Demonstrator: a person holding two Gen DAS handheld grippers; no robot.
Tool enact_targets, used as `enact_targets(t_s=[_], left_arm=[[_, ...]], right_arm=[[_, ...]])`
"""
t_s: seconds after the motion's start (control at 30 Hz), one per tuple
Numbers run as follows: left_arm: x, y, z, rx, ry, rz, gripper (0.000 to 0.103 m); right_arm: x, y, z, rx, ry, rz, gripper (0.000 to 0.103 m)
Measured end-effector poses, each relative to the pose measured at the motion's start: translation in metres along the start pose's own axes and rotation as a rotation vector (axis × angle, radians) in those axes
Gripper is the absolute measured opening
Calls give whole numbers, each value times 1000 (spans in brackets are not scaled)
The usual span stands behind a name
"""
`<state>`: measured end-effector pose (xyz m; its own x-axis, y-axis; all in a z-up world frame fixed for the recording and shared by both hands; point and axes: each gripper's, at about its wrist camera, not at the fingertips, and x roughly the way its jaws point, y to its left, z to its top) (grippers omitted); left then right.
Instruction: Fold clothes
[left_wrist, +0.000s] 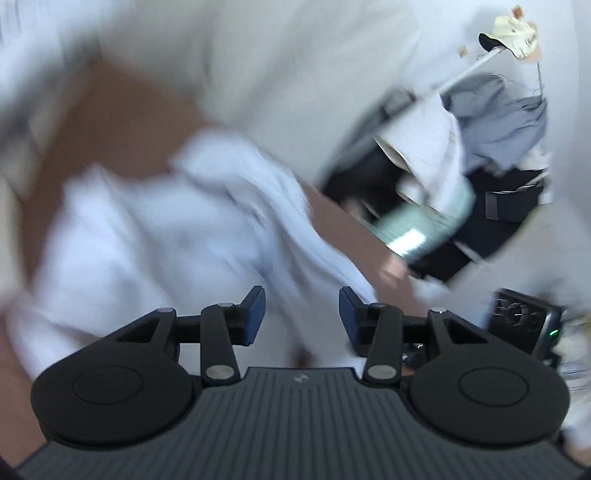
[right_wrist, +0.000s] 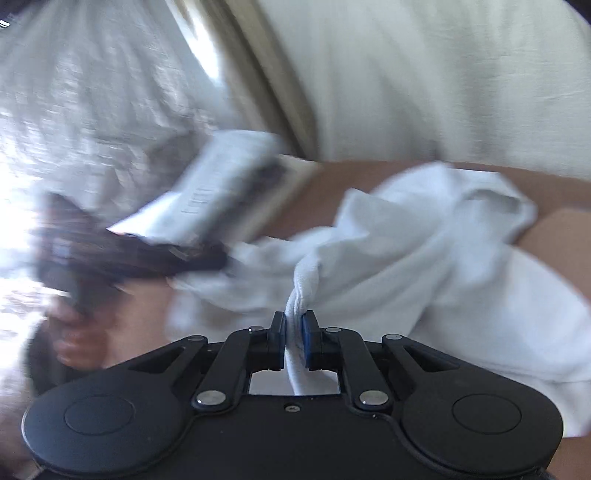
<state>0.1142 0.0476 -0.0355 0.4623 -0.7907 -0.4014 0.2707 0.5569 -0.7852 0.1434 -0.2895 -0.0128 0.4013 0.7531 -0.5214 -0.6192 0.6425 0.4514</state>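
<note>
While the right gripper (right_wrist: 294, 325) pinches a rolled hem of the white garment (right_wrist: 424, 251), the left gripper (left_wrist: 302, 314) stands spread, garment heaped just ahead toward the table's (left_wrist: 122, 122) far edge

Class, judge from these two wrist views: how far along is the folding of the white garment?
Done: nothing folded shows; the white garment lies crumpled on the brown surface. In hand: the right tongs are shut on a bunched edge of it, while the left tongs stand open above it, gripping nothing. Left: spreading it flat and making every fold.
</note>
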Motion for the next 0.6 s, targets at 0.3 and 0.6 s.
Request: enact_targets(t_s=[0.3,0.6], left_arm=[[29,24,-6,-131,108,1,64],[-2,8,10,-63,-18,-7,66]], right_arm=[[13,35,-19,-90,85,34,12],[4,6,-22,90,67,-89,12]])
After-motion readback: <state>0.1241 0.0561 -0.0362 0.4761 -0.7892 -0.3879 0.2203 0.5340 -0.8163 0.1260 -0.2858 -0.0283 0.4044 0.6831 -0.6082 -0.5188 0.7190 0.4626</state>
